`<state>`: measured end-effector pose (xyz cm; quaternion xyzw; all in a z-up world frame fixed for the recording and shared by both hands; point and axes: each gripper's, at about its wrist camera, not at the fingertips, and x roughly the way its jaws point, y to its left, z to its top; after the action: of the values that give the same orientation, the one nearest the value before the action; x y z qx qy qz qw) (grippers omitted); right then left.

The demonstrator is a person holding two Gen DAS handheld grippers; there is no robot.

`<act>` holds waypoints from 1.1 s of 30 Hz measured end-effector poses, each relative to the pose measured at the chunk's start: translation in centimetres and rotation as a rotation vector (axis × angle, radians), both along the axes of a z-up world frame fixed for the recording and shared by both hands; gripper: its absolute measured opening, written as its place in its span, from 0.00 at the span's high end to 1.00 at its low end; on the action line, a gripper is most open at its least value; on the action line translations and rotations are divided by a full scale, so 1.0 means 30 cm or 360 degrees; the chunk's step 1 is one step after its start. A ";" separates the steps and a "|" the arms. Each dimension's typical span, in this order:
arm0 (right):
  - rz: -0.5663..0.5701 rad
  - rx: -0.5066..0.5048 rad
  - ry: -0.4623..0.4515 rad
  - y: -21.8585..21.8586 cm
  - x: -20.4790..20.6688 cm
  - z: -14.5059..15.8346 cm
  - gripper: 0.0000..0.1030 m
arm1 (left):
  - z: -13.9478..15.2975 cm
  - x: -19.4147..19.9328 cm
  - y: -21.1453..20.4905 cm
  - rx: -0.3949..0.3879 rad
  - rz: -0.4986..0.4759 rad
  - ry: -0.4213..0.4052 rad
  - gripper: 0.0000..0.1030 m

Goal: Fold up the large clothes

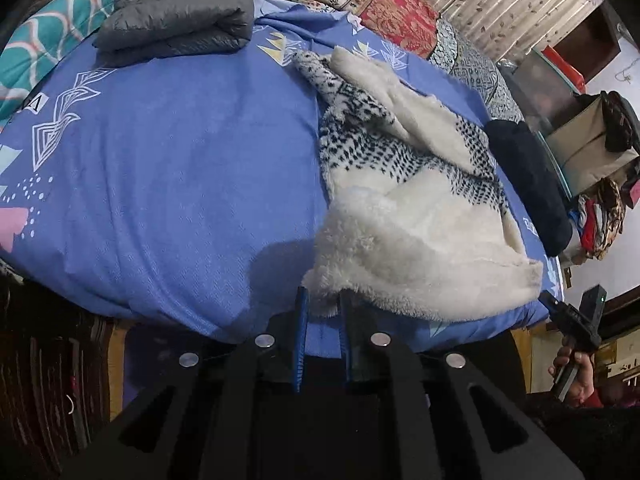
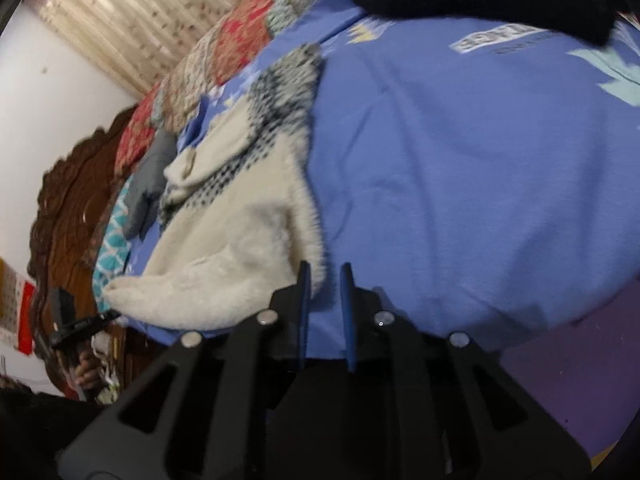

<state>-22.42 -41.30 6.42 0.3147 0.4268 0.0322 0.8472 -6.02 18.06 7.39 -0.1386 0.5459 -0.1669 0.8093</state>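
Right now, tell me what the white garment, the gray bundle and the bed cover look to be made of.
White garment: fluffy fleece or sherpa-like pile, matte, with fuzzy edges and a black-speckled knit-look pattern.
Gray bundle: seemingly thin, smooth synthetic shell over padding, judging by its faint sheen and puffy quilted folds.
Bed cover: probably woven cotton or a blend, matte, with fine weave texture, soft creases and printed motifs.
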 end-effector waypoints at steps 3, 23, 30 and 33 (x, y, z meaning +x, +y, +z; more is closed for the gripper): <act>-0.0131 0.0189 -0.0145 -0.056 -0.050 0.043 0.87 | -0.007 0.017 -0.025 0.0009 -0.0022 -0.0003 0.63; 0.0412 -0.0278 -0.0121 0.205 0.212 0.103 0.34 | -0.017 0.082 -0.106 0.0072 -0.0051 0.0043 0.63; 0.0326 -0.0429 0.0072 0.093 0.201 0.096 0.92 | 0.128 -0.008 -0.176 0.0025 -0.0324 -0.0131 0.74; 0.0205 -0.0486 0.0124 0.024 0.186 0.088 0.91 | 0.091 0.006 -0.165 0.0108 -0.0287 -0.0058 0.74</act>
<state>-16.83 -40.59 9.05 0.1552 0.4785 0.0090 0.8642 -5.84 13.12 10.12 -0.0584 0.5468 -0.2229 0.8049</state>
